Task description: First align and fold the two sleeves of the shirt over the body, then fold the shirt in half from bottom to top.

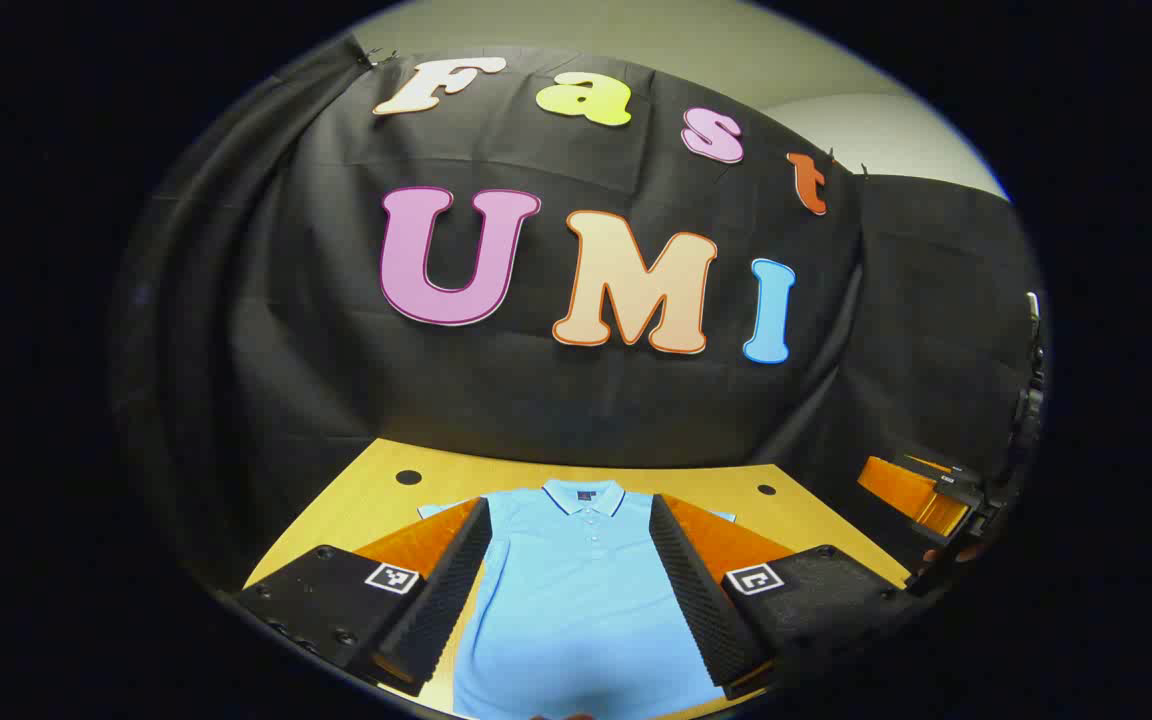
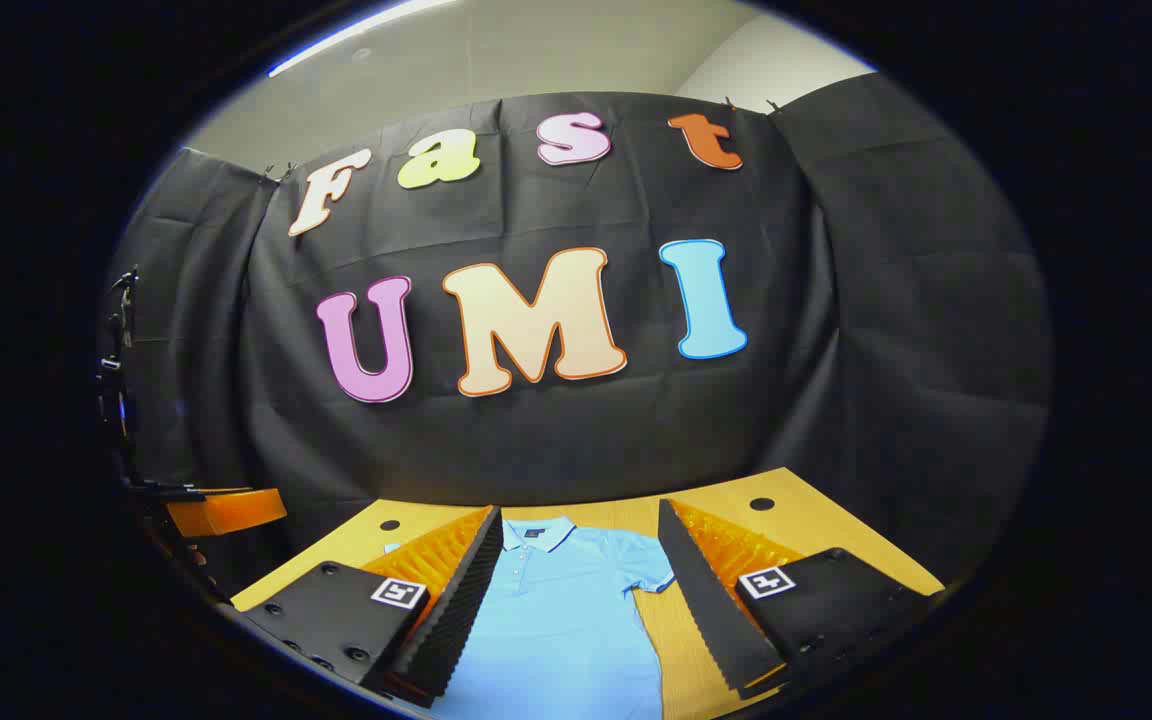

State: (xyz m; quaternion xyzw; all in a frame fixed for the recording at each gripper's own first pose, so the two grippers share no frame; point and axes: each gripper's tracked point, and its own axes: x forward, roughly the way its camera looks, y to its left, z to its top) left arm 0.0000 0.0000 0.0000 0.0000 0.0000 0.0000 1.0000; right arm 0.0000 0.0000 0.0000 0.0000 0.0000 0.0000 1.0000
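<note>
A light blue polo shirt (image 1: 576,600) lies flat on the yellow table (image 1: 376,490), collar at the far end and buttons facing up. In the left gripper view, my left gripper (image 1: 569,505) hangs open above it, one finger on each side of the body. Small bits of both sleeves (image 1: 431,510) peek out past the fingers. In the right gripper view, my right gripper (image 2: 580,512) is open too, over the shirt (image 2: 556,620). One short sleeve (image 2: 641,570) lies spread out to the side between its fingers. Neither gripper holds any cloth.
The table (image 2: 806,530) has round dark holes near its far corners (image 1: 408,477) (image 2: 762,504). Black cloth walls close off the back and sides. An orange part of the other hand-held gripper shows at the right edge (image 1: 911,495) and at the left edge (image 2: 226,512).
</note>
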